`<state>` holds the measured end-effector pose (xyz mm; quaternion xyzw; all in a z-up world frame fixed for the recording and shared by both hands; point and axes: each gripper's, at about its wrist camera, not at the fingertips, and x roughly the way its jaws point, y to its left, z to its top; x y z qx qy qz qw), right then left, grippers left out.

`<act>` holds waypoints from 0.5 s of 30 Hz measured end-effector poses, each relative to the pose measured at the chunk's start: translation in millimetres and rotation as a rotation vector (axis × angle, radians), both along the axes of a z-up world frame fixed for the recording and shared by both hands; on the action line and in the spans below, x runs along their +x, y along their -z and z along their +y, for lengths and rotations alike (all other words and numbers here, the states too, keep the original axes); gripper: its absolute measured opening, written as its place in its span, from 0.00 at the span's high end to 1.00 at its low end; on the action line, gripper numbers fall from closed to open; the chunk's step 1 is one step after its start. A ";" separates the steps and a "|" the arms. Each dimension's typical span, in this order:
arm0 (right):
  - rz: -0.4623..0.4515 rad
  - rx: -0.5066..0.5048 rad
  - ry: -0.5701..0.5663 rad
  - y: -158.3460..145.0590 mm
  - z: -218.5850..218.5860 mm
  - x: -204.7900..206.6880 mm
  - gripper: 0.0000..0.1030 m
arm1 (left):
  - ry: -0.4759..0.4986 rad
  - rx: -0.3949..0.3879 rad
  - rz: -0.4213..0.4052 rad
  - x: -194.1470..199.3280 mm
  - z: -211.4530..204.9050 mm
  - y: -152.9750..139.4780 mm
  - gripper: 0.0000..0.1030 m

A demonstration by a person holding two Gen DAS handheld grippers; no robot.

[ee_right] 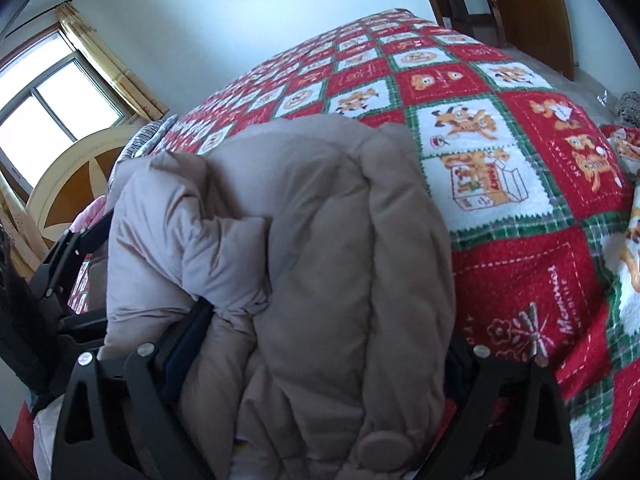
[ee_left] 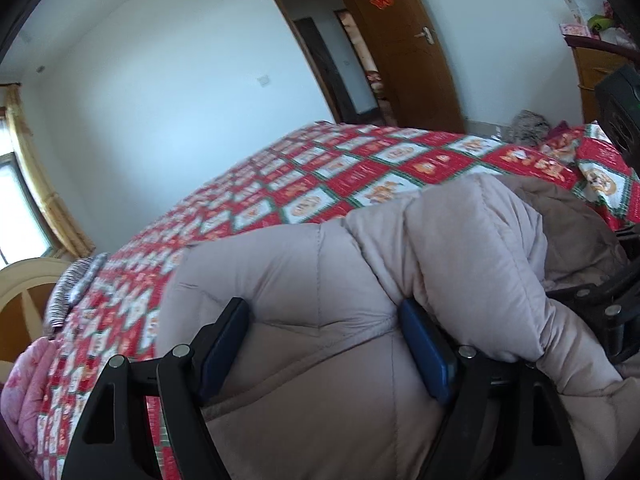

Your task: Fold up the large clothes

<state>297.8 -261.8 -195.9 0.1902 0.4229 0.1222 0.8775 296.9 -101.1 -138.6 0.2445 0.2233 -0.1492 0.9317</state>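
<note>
A beige puffer jacket (ee_left: 312, 280) bunches between the spread fingers of the left hand-held gripper (ee_left: 324, 320). The right hand-held gripper (ee_right: 320, 344) likewise straddles its padded folds. The jacket lies at the near edge of a bed covered by a red patchwork quilt (ee_right: 500, 128).

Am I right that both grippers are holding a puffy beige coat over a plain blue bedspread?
Not quite. The bedspread is not plain blue: it is a red, white and green patchwork with cartoon animals, as the right wrist view shows clearly. The rest holds: the left gripper and the right gripper each have the puffy beige coat bunched between their fingers, over the bed.
</note>
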 end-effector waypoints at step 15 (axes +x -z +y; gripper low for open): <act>-0.022 0.037 0.000 -0.9 -0.4 -0.5 0.07 | -0.152 -0.667 0.448 38.8 146.7 15.9 0.21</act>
